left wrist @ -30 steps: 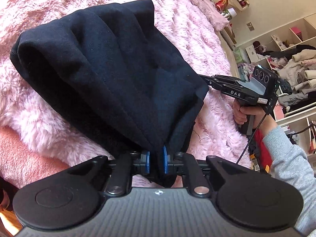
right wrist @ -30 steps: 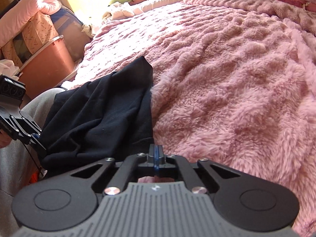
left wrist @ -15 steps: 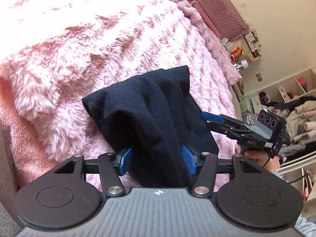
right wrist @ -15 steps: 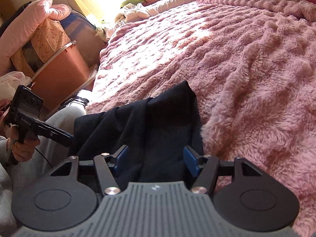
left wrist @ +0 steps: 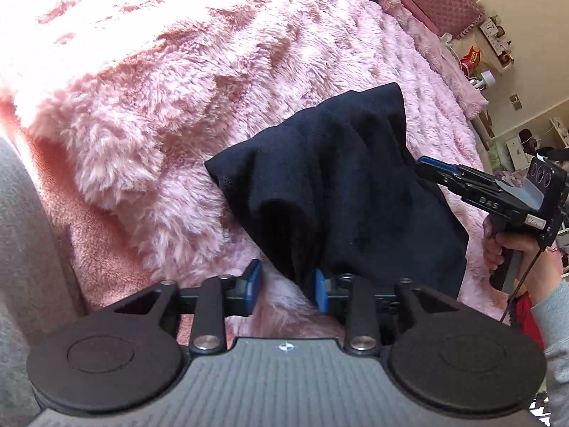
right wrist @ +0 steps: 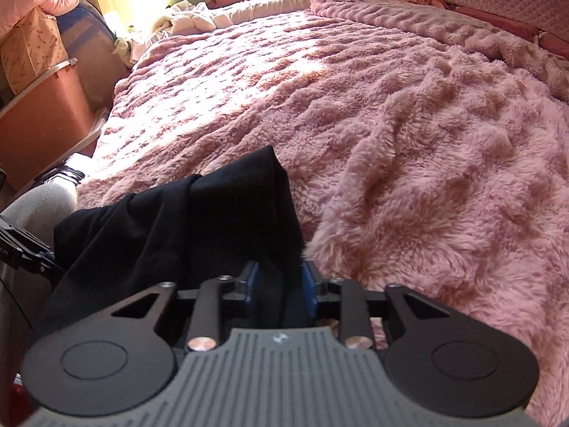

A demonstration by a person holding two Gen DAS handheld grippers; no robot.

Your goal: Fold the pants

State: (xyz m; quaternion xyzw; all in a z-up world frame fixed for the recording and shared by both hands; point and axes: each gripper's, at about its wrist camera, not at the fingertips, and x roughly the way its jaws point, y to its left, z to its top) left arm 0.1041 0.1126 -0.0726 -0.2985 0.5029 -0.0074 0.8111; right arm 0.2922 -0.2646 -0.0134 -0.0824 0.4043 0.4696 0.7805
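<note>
The black pants lie bunched in a folded heap near the edge of the pink fluffy bed. My left gripper is open, its jaws apart; the near edge of the pants hangs against its right pad. My right gripper is open with black cloth lying loose between its blue pads. The pants fill the lower left of the right wrist view. The right gripper also shows at the pants' right side in the left wrist view.
The pink fluffy blanket covers the whole bed. An orange bin and a patterned bag stand left of the bed. Shelves with clothes stand at the right. My grey-trousered leg is at the bed's near edge.
Both grippers were shut on the pants a second ago and have opened. The pants were let down onto the bed and both grippers drew back.
</note>
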